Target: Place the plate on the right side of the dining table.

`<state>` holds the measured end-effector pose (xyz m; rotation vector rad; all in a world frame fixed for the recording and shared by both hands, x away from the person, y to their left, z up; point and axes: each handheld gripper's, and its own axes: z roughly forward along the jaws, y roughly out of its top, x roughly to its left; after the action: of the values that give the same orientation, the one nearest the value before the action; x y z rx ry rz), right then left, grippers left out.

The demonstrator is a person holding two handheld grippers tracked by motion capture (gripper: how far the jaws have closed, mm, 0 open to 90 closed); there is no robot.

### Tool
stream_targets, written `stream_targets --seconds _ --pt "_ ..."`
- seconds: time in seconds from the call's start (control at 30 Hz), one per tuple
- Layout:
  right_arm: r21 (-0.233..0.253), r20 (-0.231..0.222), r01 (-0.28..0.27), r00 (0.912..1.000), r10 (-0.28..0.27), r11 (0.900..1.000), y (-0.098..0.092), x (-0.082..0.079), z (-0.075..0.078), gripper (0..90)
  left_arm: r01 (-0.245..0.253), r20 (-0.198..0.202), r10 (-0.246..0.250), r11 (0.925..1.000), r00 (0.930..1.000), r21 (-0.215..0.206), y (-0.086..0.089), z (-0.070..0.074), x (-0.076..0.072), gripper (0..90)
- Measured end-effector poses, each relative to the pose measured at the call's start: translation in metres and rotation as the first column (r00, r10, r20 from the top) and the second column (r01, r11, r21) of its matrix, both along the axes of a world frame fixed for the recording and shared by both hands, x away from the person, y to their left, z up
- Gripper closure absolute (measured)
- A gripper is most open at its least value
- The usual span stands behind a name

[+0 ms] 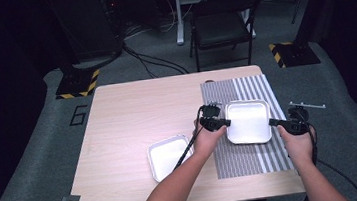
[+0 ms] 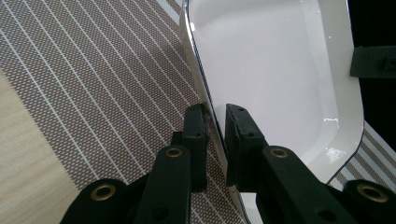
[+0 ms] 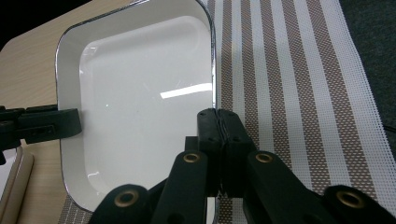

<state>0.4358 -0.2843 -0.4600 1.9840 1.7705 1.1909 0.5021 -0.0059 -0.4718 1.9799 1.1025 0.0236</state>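
The left claw grips the left rim of the white square tray, one jaw on each side of the rim. The right claw is clamped on the opposite rim of the same tray, jaws closed tight against it. In the high view, the left claw and right claw flank the tray, which sits above the striped placemat on the right half of the counter. A second white tray rests on bare wood, just left of the placemat. A folding chair stands beyond the counter.
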Motion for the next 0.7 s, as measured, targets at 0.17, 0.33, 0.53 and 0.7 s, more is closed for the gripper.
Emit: stream_targets --seconds 0.17,0.33,0.53,0.7 --pt "-0.01 0.003 -0.004 1.0 0.004 1.0 0.0 0.003 -0.002 89.1 0.0 -0.002 0.0 1.0 1.0 -0.001 0.0 -0.002 0.001 78.8" --pt "-0.014 0.003 -0.006 1.0 0.006 1.0 -0.001 0.004 -0.003 89.1 -0.002 -0.002 0.002 1.0 1.0 -0.006 0.0 -0.003 0.002 78.8" --pt "-0.035 0.002 -0.005 1.0 0.005 0.999 0.0 0.005 -0.004 89.1 -0.006 -0.014 0.006 1.0 0.9999 -0.005 -0.002 -0.008 0.002 78.8" --pt "-0.046 -0.003 -0.008 1.0 0.007 0.999 0.0 0.007 -0.008 89.1 -0.002 -0.025 0.002 1.0 0.9997 -0.001 -0.002 -0.012 0.004 78.8"
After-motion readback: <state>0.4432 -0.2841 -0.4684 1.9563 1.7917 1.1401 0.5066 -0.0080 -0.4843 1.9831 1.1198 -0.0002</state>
